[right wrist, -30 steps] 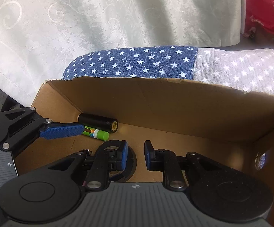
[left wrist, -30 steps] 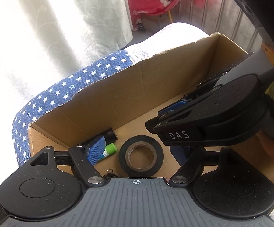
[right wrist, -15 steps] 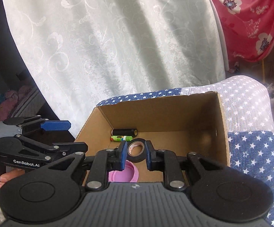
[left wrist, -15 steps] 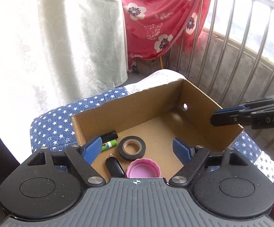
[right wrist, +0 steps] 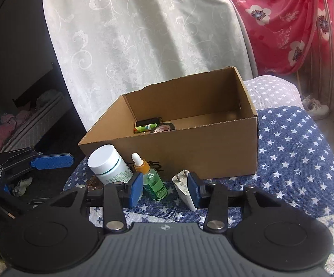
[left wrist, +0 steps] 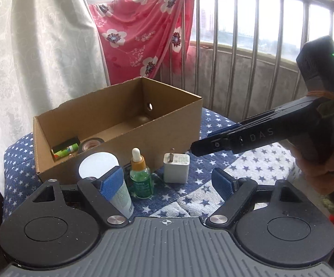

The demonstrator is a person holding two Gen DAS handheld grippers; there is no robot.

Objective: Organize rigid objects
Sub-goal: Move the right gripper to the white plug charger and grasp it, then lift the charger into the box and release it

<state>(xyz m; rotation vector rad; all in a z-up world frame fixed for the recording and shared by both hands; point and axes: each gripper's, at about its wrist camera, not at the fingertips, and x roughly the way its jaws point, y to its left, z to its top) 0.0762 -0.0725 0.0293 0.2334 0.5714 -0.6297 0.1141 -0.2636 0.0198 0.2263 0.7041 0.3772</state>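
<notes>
An open cardboard box [left wrist: 167, 136] [right wrist: 213, 152] stands on a star-patterned cushion. Inside it lie a black cylinder [right wrist: 148, 121], a green tube [right wrist: 145, 128] and a roll of black tape [right wrist: 163, 128]. In front of the box stand a white jar [right wrist: 108, 164] [left wrist: 99, 165], a green dropper bottle [right wrist: 152, 177] [left wrist: 140, 177] and a white plug adapter [left wrist: 176, 170] [right wrist: 184, 189]. My left gripper [left wrist: 167, 182] is open and empty, hovering before these items. My right gripper [right wrist: 164, 187] is open and empty, with the dropper bottle between its fingers' line of sight.
The star-patterned cushion [right wrist: 293, 161] extends right of the box. A white curtain [right wrist: 144, 34] hangs behind. A red floral cloth [left wrist: 144, 34] drapes over a metal railing [left wrist: 247, 46]. The right gripper's body [left wrist: 259, 136] shows at right in the left wrist view.
Both grippers have pulled back and up out of the box to the near side. The jar, dropper bottle and adapter have come into view. The right gripper's fingers have spread wider.
</notes>
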